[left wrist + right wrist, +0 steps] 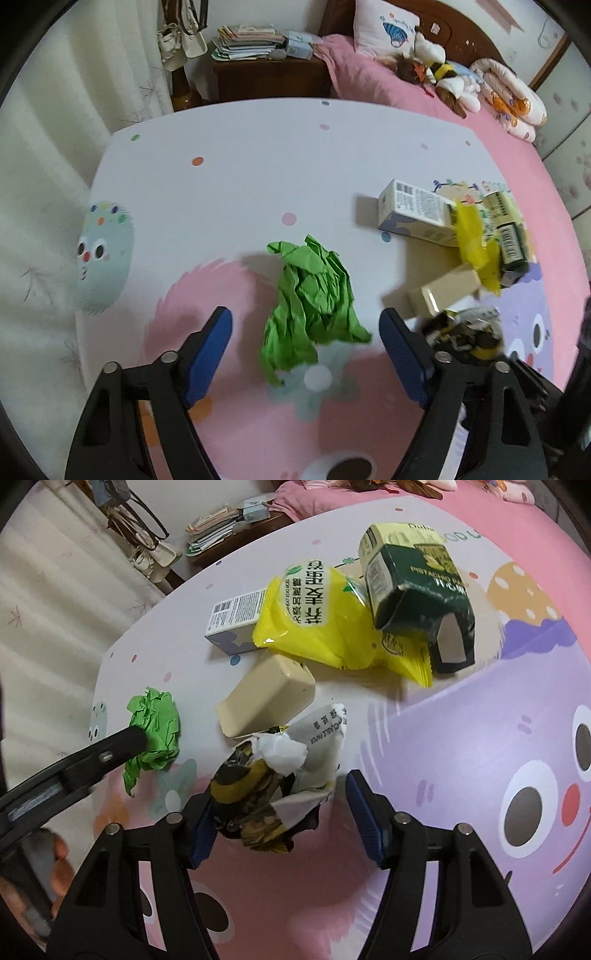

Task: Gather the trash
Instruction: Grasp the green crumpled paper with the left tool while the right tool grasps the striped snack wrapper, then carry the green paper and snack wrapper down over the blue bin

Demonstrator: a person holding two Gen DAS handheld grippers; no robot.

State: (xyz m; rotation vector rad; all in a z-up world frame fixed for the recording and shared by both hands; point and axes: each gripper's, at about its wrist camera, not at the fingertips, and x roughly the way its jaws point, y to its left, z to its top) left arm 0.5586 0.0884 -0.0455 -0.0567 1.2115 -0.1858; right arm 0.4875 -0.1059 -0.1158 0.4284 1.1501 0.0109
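The left tongs (306, 350) stand spread wide, their blue pads on either side of a crumpled green paper (312, 302) that lies on the counter (240, 177), a white board printed with pink, lilac and pale cartoon faces. The paper sits between the pads, nearer the far ends of the fingers, and neither pad presses on it. In the right wrist view one black finger of the left tongs reaches in from the left and overlaps the near edge of the green paper (157, 725); whether it touches cannot be told.

The right tongs (279, 812) are also released, jaws apart around a torn black, yellow and white wrapper (273, 779). The wrapper lies close against the left pad (202, 830), while the right pad stands clear of it.

Beyond the wrapper, a beige box (266, 698) lies tilted on the counter, just beside it. Farther back sits a yellow snack bag (317, 624) with a dark green carton (417, 590) resting on its right part, and a white box with a barcode (236, 616) tucked partly under the bag's left edge.

Past the counter is a bed with pink bedding (369, 81), a pillow (384, 29) and soft toys (439, 74), and a dark nightstand (269, 77) stacked with books
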